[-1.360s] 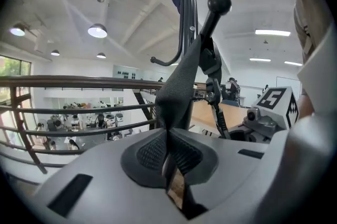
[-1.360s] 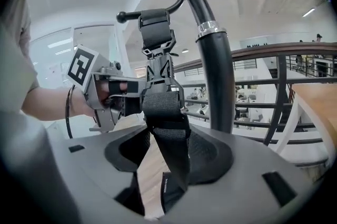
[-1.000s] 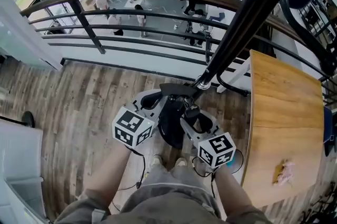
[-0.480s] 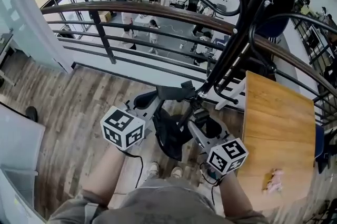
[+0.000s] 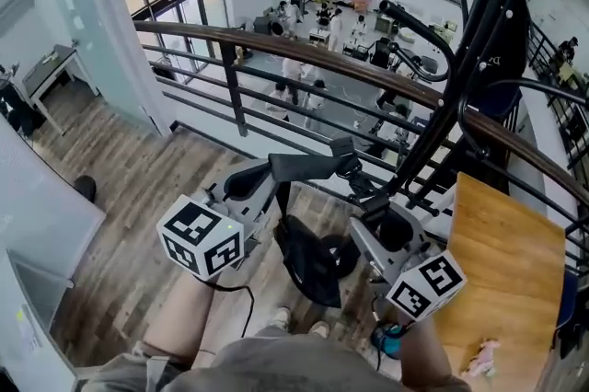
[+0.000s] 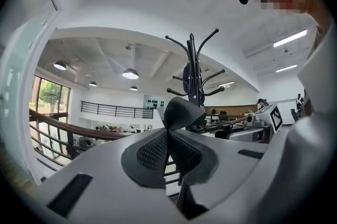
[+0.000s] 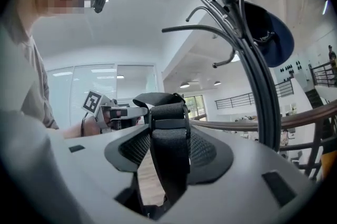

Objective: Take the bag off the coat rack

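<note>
The black bag (image 5: 313, 259) hangs below and between my two grippers, clear of the black coat rack (image 5: 460, 86). My left gripper (image 5: 342, 162) is shut, its pads (image 6: 152, 152) pressed together. A thin dark strip of the bag's strap (image 6: 182, 199) hangs from between them. My right gripper (image 5: 368, 197) grips the wide webbing strap (image 7: 169, 139), which runs upright between its pads. The rack (image 6: 194, 75) stands just beyond the grippers, its pole (image 7: 258, 86) to the right in the right gripper view.
A dark blue cap (image 7: 271, 33) hangs on an upper hook of the rack. A wooden table (image 5: 502, 261) stands at the right, with a small pink thing (image 5: 483, 358) on it. A curved railing (image 5: 276, 45) runs behind, over a lower floor with people.
Both grippers have risen and moved a little apart, with the bag hanging between them. The head view has tilted upward, so more of the rack and railing shows.
</note>
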{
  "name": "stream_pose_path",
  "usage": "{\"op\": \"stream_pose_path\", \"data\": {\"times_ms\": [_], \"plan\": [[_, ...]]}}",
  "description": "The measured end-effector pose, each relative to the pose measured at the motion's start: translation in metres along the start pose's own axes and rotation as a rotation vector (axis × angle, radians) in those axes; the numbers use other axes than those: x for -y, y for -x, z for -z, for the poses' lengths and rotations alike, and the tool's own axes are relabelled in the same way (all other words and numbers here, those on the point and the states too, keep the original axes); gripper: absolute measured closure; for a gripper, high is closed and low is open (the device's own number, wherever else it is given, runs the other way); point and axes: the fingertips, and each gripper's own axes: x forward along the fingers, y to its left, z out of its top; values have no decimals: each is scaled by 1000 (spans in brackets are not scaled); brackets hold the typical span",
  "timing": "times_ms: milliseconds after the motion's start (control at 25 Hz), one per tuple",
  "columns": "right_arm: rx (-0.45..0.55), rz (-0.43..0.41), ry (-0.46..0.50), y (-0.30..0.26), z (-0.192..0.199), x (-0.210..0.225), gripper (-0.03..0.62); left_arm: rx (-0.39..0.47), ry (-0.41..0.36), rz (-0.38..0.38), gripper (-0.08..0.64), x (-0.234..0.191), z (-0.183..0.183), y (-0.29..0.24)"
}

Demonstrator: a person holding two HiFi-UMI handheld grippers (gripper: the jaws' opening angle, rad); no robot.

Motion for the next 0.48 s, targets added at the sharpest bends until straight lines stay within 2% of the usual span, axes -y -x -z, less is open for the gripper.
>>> {"op": "stream_pose_path", "data": {"times_ms": [200,480], "plan": [[33,-143,62,-8,-26,-35,362,43,-35,-105,540,-2,-29,50],[28,-338,103,-25,-34,-79,362,57,-61,-285,540,-12,-45,115]]}}
